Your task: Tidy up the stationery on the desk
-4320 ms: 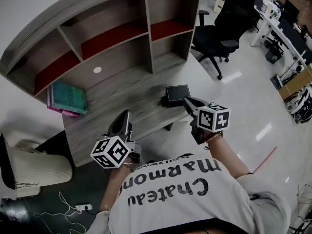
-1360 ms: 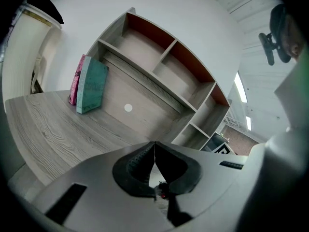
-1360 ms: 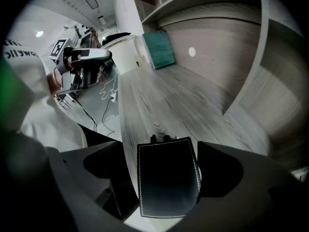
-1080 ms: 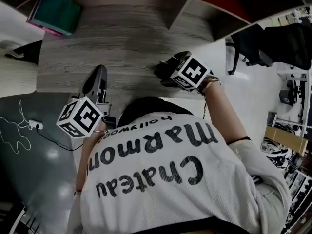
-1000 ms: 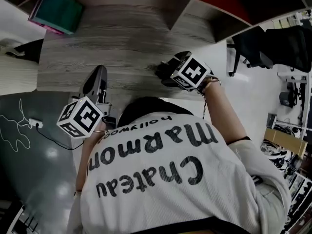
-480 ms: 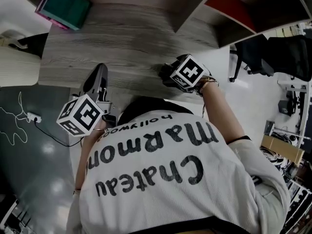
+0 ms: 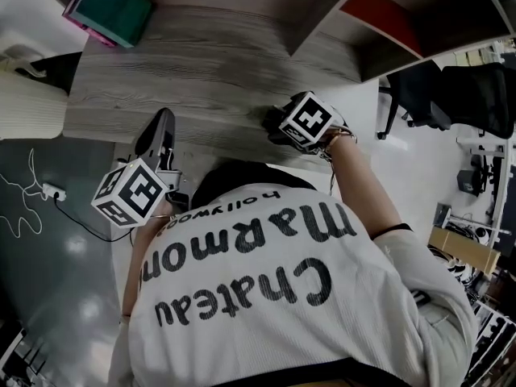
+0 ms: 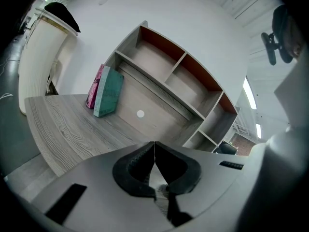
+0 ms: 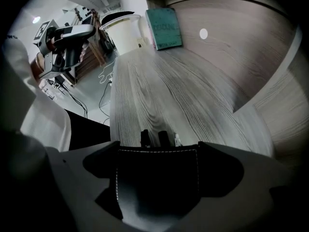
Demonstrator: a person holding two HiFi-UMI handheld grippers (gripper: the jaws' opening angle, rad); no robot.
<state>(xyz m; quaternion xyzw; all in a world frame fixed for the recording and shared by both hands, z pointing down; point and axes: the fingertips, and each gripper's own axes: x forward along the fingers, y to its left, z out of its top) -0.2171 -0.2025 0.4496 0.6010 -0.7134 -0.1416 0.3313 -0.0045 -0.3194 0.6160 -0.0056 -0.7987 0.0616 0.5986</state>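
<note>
1. Head view. The landmark is the teal book (image 7: pixel 113 5), at the far left corner of the desk (image 7: pixel 210 63).
   - The right gripper (image 7: pixel 287 127) is well apart from the book, across the desk by its near right edge.
   - A black pen holder (image 7: pixel 269 124) sits at its tip, mostly hidden under the gripper.
   - The left gripper (image 7: pixel 164 118) hangs over the near edge, between book and holder, touching nothing.

2. Left gripper view. The jaws are pressed together with nothing between them.
   - The teal book stands ahead and to the left, with a pink book (image 8: pixel 94 86) behind it, beside the shelf unit (image 8: pixel 169 81).
   - Judgement: this gripper is idle, held off to the side so the other one has room.

3. Right gripper view. The jaws pinch the holder by its two side walls, and its stitched face fills the gap.
   - Short stubs (image 9: pixel 153 137), probably pen ends, show past its top edge.
   - Judgement: a grip on the side walls suits carrying it without spilling the contents.
   - The teal book is far across the desk, at the back.
   - I cannot tell whether the holder's base rests on the wood or is lifted.

4. Judgement: the likely step is moving the holder off the edge and back toward the book. The tidying looks barely started.
</note>
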